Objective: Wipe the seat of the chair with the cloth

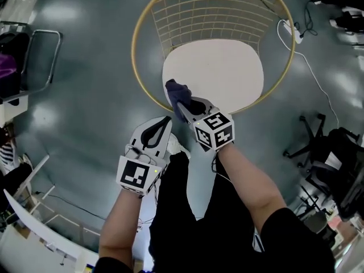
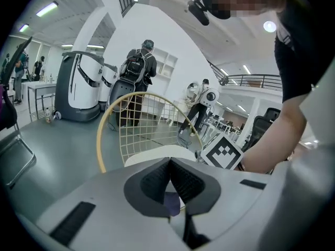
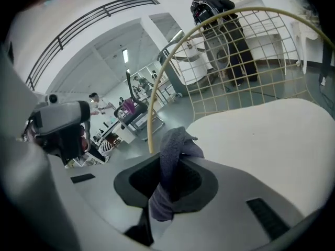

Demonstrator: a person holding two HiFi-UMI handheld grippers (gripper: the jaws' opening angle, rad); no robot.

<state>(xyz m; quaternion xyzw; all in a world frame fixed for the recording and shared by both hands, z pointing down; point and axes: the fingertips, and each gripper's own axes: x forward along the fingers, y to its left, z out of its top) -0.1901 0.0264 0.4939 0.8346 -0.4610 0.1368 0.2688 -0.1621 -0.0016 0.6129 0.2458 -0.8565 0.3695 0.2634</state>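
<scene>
**Item 1. Left claw** (image 1: 165,122) (image 2: 169,166). Jaws were together with nothing clamped. A purple patch showed through the gap under the pads, probably the cloth beyond. It hung off the chair, just beside the right claw, and braced nothing.
Risk: the chair looked light and the floor (image 1: 96,95) smooth. With nothing steadying it, a firm stroke could push the chair away.

**Item 2. Cloth** (image 1: 174,89) (image 3: 176,146). Purple, and bunched into a narrow wad at the seat's front-left edge. Whether it touched the seat could not be told.
Risk: only a small tuft stood past the jaws, so little fabric would meet the surface.

**Item 3. Right claw** (image 1: 183,105) (image 3: 177,166). Jaws were clamped on the cloth, with a loose tail hanging below the grip.
Risk: drag across the seat could pull the wad out of the jaws. If pressed too low, the hard tips could scrape the seat instead of the fabric.

**Item 4. Seat** (image 1: 222,73) (image 3: 272,140). Pale, rounded and bare, and most of it lay well beyond the cloth.
Risk: the far side called for a long reach, so part of the seat might be missed.

**Item 5. Wire back** (image 1: 210,10). A gold grid and hoop stood around the seat.
Risk: a stroke carried too far could catch the cloth or a jaw in the grid.

**Item 6. Cable** (image 1: 310,67). White, and lying on the floor to the right of the chair.
Risk: a shifted chair could ride onto it.
</scene>
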